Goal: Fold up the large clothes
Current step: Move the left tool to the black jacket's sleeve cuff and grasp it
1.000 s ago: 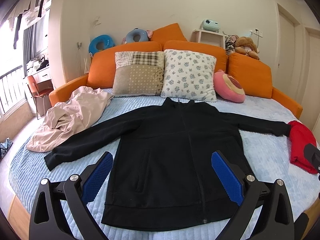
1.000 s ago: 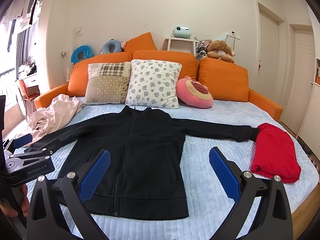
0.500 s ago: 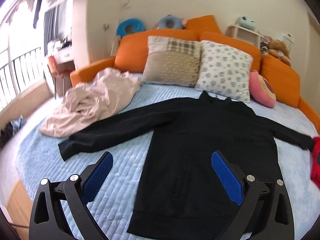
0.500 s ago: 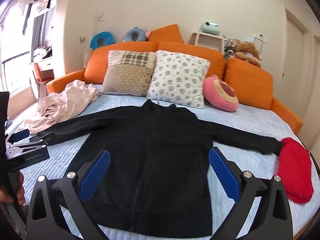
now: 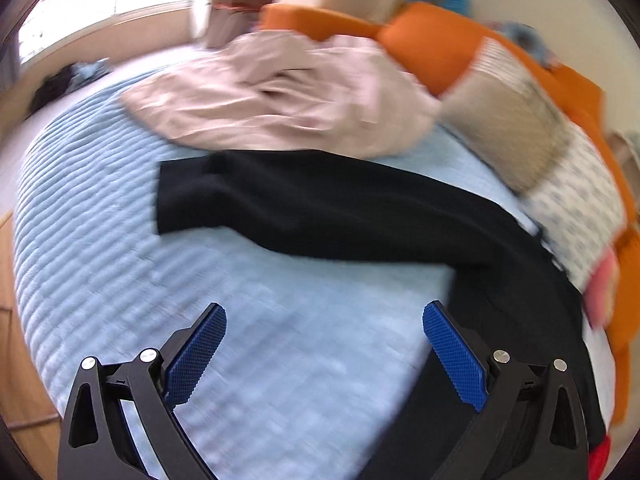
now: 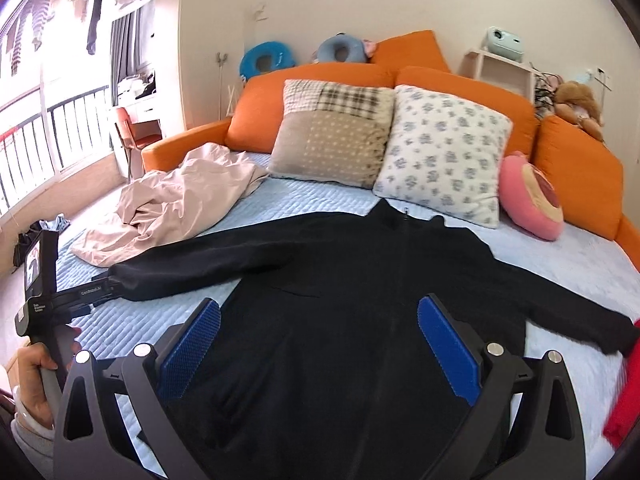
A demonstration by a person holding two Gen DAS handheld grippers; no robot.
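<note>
Two grippers: both with fingers spread wide, nothing between them.
Jacket: black jacket lies flat, front up, sleeves out, on the light blue bedspread.
Left gripper: has swung left since half a second ago; it now hangs over bare bedspread just short of the jacket's left sleeve, view blurred.
Right gripper: still over the jacket's body, slightly nearer.
Beige garment: unmoved, crumpled beside the sleeve.
Red garment: at the right sleeve's cuff.

White lettering on the left gripper body is too small and blurred to read
</note>
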